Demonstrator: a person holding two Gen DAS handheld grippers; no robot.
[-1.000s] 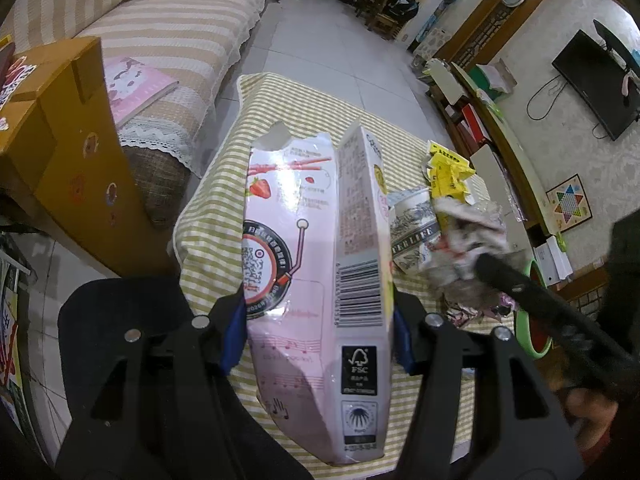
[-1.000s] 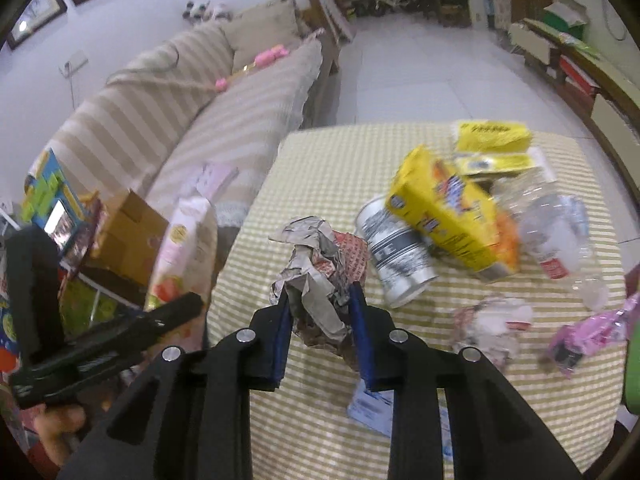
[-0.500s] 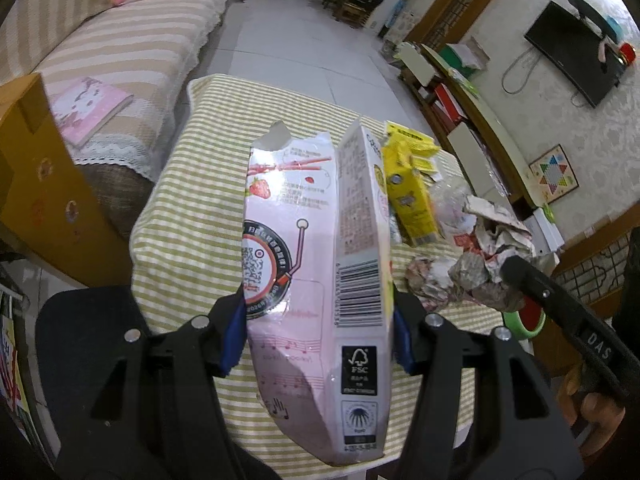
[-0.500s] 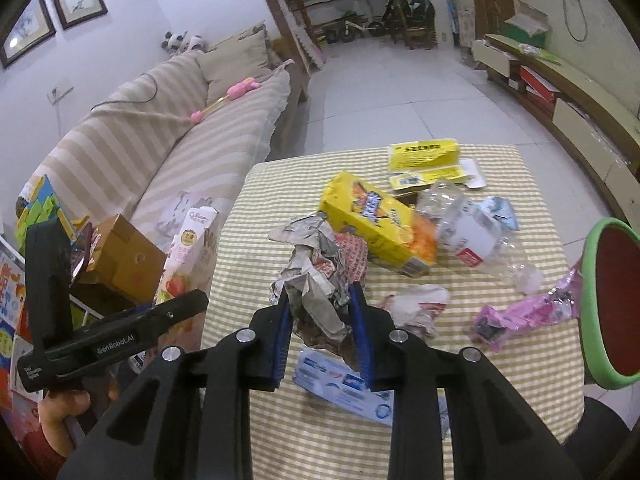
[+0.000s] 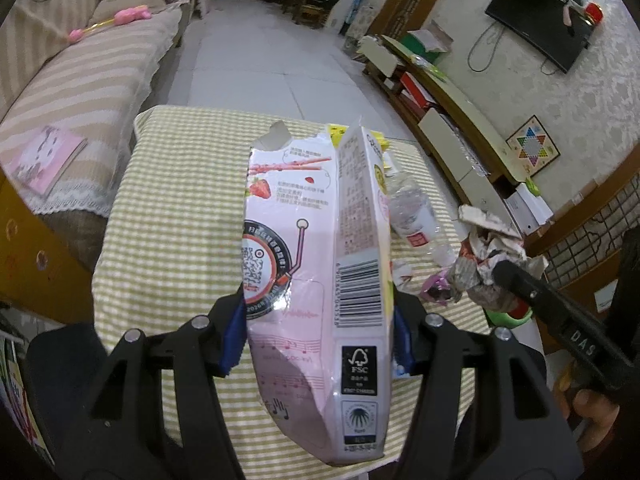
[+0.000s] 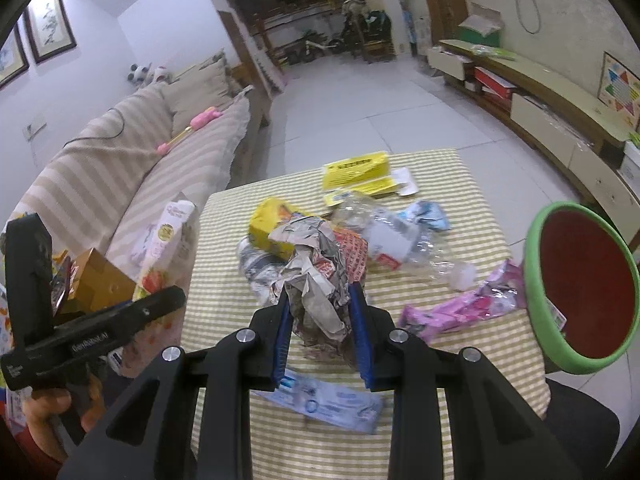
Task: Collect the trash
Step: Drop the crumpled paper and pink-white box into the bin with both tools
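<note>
Lifted higher, right gripper [image 6: 322, 330] clamps crumpled newspaper [image 6: 316, 276] beside bin [image 6: 580, 292].

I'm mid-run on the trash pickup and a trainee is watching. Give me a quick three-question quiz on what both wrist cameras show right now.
1. True or false: the left gripper is shut on the pink snack box.
2. What does the right gripper hold? A) crumpled newspaper B) clear plastic bottle C) yellow carton
3. Fill in: the green-rimmed bin stands off the table's ____ edge in the right wrist view.

Key: 1 true. 2 A, the crumpled newspaper; the clear plastic bottle and yellow carton lie on the checked tablecloth. 3 right.
</note>
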